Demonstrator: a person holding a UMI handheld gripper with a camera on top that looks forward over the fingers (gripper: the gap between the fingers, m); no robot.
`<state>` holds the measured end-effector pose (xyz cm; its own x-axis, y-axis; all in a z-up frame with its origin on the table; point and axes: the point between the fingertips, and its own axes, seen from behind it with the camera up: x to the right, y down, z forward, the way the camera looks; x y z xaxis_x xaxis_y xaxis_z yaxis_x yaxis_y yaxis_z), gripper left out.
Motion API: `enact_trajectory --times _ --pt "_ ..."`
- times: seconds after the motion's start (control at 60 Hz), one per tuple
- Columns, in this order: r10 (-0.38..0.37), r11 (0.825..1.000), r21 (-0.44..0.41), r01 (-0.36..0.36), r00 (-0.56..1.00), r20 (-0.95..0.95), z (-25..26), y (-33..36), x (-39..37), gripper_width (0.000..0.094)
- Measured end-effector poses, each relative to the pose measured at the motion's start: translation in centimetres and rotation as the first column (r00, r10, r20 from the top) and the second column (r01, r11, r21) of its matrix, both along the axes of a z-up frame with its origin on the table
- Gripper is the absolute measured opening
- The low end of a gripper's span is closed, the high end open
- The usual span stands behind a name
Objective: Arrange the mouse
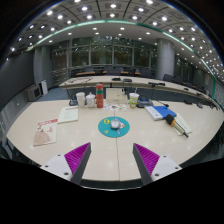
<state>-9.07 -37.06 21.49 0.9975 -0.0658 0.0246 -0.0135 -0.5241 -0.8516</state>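
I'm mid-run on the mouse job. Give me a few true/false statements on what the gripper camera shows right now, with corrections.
1. The mouse sits on a round blue mat. True.
2. The gripper is shut on the mouse. False: its fingers are open and the mouse lies beyond them, untouched.
3. Cups stand behind the mat, farther down the table. True.
4. The mouse lies between the fingers. False: it is ahead of them, with bare table in between.
5. A paper lies left of the mat. True.
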Motion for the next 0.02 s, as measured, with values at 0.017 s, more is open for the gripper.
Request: enact_trajectory --times 0.017 --pt "0.001 1.000 -0.001 -0.001 1.000 -0.002 0.00 -0.12 -0.04 0.0856"
